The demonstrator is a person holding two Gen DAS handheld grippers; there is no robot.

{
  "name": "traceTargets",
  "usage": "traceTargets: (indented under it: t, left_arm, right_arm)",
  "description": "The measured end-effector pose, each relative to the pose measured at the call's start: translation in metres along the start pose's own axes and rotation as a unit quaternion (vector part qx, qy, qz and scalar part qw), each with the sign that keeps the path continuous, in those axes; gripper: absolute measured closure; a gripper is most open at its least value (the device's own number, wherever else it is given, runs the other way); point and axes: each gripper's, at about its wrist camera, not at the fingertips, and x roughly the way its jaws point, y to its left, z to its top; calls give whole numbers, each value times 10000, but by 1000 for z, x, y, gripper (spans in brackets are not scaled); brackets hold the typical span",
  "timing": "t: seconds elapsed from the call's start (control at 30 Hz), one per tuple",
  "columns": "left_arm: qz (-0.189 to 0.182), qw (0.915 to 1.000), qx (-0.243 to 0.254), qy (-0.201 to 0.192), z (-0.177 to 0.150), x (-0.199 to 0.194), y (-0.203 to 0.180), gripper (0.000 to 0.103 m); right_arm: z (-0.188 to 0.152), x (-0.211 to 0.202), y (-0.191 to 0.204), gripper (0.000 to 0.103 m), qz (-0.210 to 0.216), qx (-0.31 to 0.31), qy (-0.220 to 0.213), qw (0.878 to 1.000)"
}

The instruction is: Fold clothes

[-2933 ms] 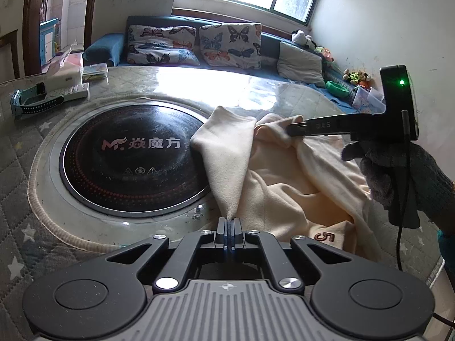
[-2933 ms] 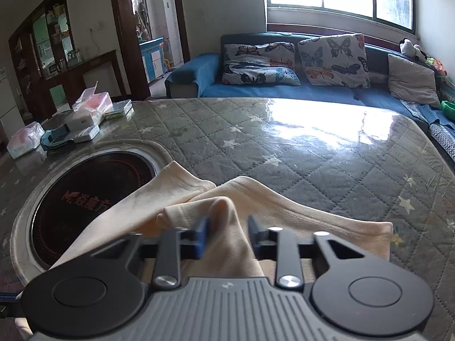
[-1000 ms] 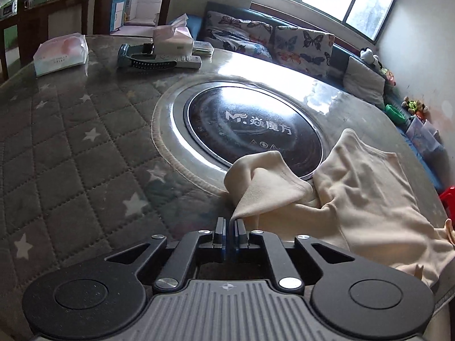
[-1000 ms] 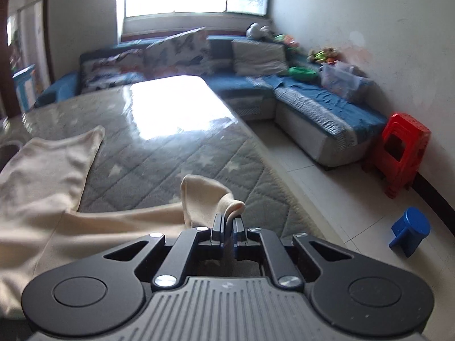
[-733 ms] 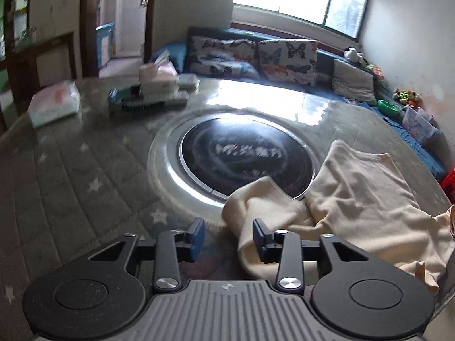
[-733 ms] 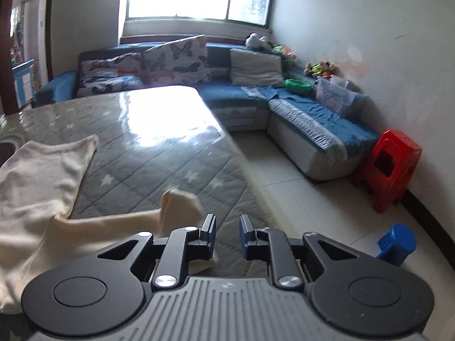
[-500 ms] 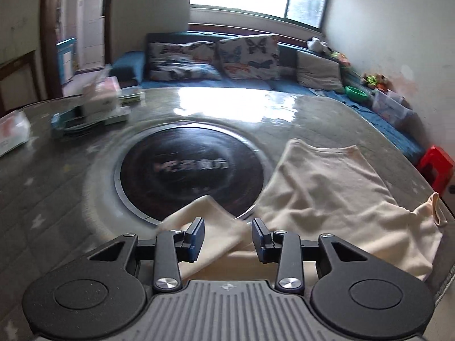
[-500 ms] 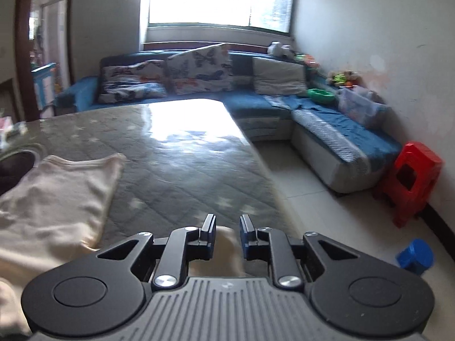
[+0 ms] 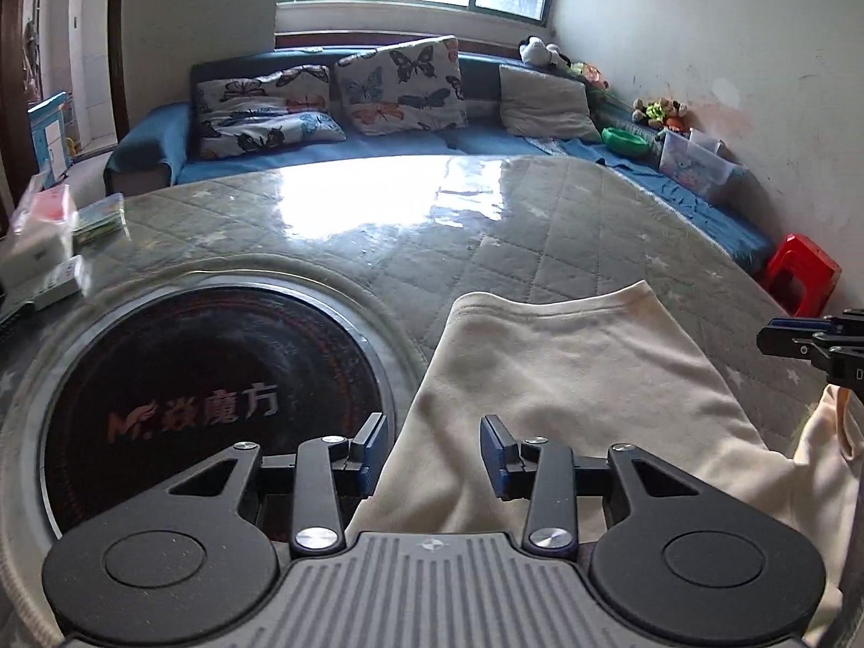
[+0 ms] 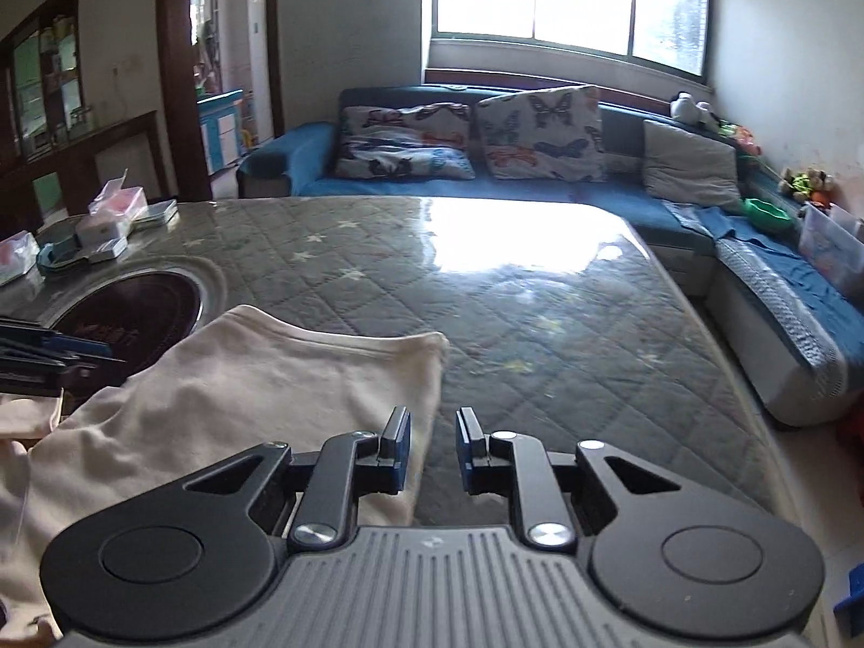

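Quilted grey padding under a glossy clear cover tops the counter point(image 9: 567, 227), stitched in diamonds with small pale stars and throwing back glare from the window.

Nearest in the left wrist view, the left tool point(image 9: 434, 445) has its 2 blue-padded fingers spread wide apart and holds nothing; it hovers over the near left part of the cream garment point(image 9: 567, 378). The right tool point(image 10: 430, 445) also stands parted and empty, poised at the garment's right side edge, near the counter's right edge.

The garment is a soft, matte knit, cream in colour, lying mostly flat on the near right part of the counter, its left edge just beside the round black glass cooktop point(image 9: 210, 378) sunk into the counter. Its far hem, a stitched band with rounded corners, runs straight across. At the near right corner some fabric point(image 9: 826, 443) is rumpled and seems to hang off the counter edge.

By the look of it, the spreading step is about done and no real fold shows yet; sleeves and body apparently remain to be folded in.

Farther off, boxes and a tissue pack point(image 10: 116, 205) sit at the far left corner, and beyond the counter stands a blue sofa point(image 10: 540, 183) with butterfly cushions.
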Motion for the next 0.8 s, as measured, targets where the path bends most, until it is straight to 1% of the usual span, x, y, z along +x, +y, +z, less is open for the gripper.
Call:
traceTargets:
  t: [0.13,0.2,0.23,0.3,0.33,0.4,0.47,0.6,0.7,0.8]
  left_arm:
    - [-17,9999,-100,122,3,17,4,63]
    - [-70,9998,-144,150,3,22,6,66]
    - [-121,9997,-152,152,3,24,7,72]
    - [-170,9997,-150,123,3,25,7,90]
    - [-166,9997,-132,82,4,24,5,93]
    - [-223,9997,-100,-44,4,17,1,94]
    - [-274,9993,35,-241,5,5,-8,95]
    - [-634,9955,453,-548,-3,-19,-40,95]
    - [-909,9910,812,-550,-14,-24,-66,95]
    - [-1079,9890,943,-358,-26,-17,-80,95]
  right_arm:
    - [8,14,10,86,153,-130,31,9998]
    - [11,21,15,86,230,-194,47,9995]
    - [13,25,17,86,268,-227,54,9994]
    - [15,30,20,86,299,-269,64,9992]
    - [15,31,20,86,296,-279,65,9992]
    - [16,31,20,86,286,-286,55,9992]
    - [17,29,18,86,288,-244,16,9993]
    - [21,21,17,86,305,-223,-108,9992]
    - [26,14,21,86,416,-209,-213,9987]
    - [33,12,29,86,591,-229,-284,9976]
